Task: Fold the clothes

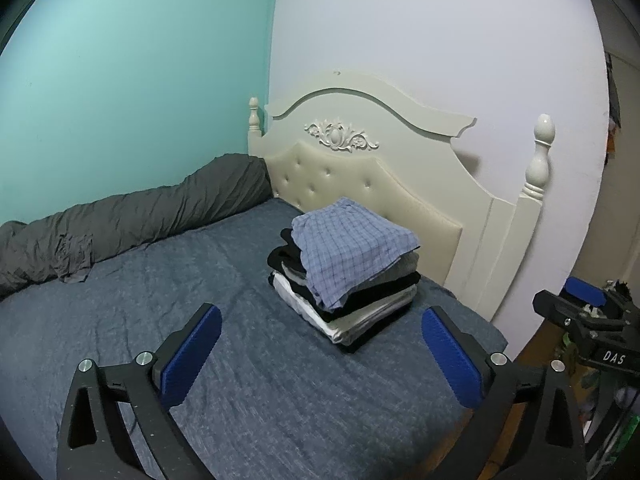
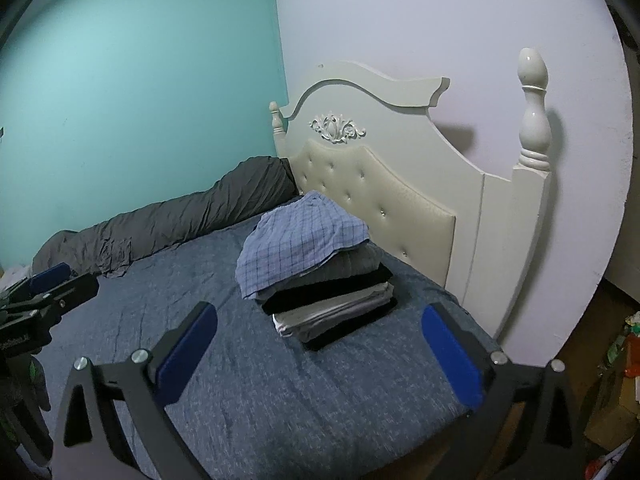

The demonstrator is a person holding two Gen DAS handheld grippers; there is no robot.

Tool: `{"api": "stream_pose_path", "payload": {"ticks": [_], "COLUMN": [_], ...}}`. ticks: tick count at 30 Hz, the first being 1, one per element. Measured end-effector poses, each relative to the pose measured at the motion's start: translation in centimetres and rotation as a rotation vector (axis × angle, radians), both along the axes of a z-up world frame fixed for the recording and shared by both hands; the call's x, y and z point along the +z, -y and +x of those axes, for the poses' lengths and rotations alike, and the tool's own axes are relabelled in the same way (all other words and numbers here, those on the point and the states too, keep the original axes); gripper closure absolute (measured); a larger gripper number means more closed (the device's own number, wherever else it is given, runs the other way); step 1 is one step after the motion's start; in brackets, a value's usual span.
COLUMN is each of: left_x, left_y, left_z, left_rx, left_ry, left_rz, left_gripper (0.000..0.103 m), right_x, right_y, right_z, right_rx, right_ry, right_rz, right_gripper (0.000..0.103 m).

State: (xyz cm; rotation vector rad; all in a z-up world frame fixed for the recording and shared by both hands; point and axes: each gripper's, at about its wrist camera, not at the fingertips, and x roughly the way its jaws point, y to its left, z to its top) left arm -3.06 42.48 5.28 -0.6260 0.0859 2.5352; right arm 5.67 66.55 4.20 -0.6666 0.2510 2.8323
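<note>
Folded clothes sit in one stack on the blue-grey bedsheet, near the head of the bed and just short of the cream tufted headboard. Top piece is a blue checked garment, loosely laid and overhanging the side of the stack; under it, grey, black and white layers.

Left gripper: jaws spread wide, nothing between the blue pads, stack lying beyond the fingertips, not touched. Right gripper: same, jaws wide apart and empty, stack ahead of it. Each shows at the edge of the other's view.

Rolled dark grey duvet lies along the teal wall, well apart from the stack. Open sheet between grippers and clothes. Turned bedpost at the bed's right corner. Clutter on the floor at far right, blurred.
</note>
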Motion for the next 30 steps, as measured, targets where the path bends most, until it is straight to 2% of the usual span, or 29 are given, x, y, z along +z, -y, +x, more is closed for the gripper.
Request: {"api": "stream_pose_path", "payload": {"ticks": [13, 30], "left_x": [-0.3, -1.7], "left_y": [1.9, 3.7], "left_z": [2.9, 4.1], "left_rx": [0.017, 0.017], "left_ry": [-0.042, -0.031], "left_rz": [-0.012, 0.004], "left_gripper": [0.0, 0.0], "right_x": [-0.9, -1.3], "right_y": [2.7, 4.8], "right_z": [2.5, 3.8], "right_rx": [-0.014, -0.003], "right_ry": [-0.015, -0.02], "right_rz": [-0.002, -0.008], "right_gripper": [0.0, 0.0]}}
